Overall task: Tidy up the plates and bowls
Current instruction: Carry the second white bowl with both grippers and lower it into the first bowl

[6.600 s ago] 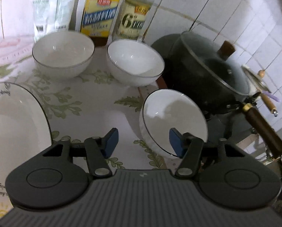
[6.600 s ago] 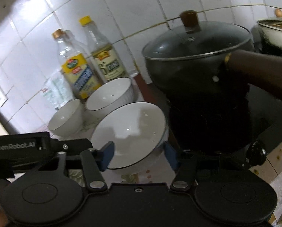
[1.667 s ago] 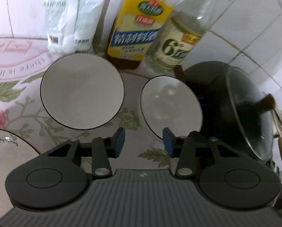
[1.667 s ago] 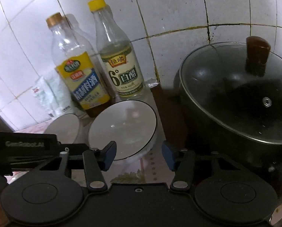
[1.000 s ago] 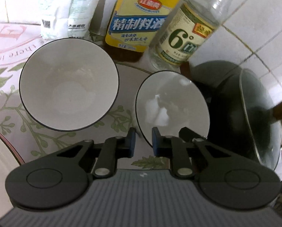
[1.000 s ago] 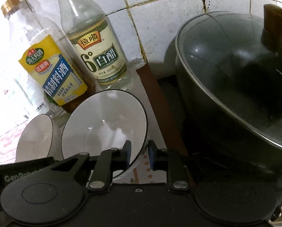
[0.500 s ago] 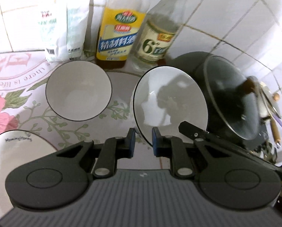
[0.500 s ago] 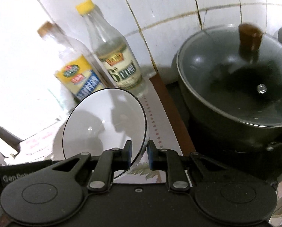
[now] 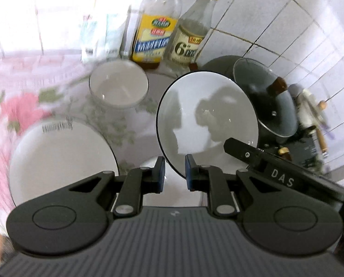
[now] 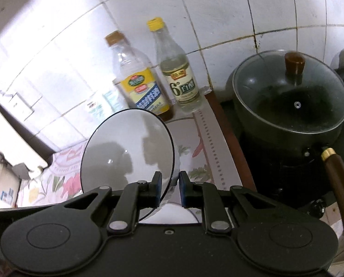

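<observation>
Blurred floral tablecloth [image 9: 22, 106], illegible packets [image 9: 98, 37]

Left tongs [image 9: 174, 169]: grey ribbed body, black arms, blue pads, silver screws.

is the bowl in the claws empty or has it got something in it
Empty. The bowl held by the left claw and right claw shows a bare white inside with only shadows and glare.

Dim fisheye views, blown-out upper left, motion-blurred edges.
</observation>
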Demonstrator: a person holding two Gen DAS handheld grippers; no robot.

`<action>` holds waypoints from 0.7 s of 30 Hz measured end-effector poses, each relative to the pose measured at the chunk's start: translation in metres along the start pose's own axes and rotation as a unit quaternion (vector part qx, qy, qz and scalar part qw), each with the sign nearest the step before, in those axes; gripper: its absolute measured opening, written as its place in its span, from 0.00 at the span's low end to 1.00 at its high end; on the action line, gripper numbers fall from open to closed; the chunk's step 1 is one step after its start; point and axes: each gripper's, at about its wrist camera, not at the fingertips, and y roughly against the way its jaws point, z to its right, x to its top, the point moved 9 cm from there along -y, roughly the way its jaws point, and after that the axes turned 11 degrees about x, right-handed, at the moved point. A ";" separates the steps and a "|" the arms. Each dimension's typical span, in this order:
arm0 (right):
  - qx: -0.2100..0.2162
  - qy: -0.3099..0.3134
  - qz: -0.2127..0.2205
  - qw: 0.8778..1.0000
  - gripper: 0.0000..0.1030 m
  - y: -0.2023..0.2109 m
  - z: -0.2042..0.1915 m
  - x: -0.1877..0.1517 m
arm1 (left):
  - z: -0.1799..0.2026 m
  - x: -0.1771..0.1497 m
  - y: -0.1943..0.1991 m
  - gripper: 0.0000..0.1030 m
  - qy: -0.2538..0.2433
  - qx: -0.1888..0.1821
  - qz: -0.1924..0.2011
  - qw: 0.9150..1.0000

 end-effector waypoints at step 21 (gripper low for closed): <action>-0.032 0.068 -0.018 0.997 0.19 0.023 -0.018 -0.056 | -0.010 -0.056 0.015 0.15 -0.025 -0.020 -0.014 0.999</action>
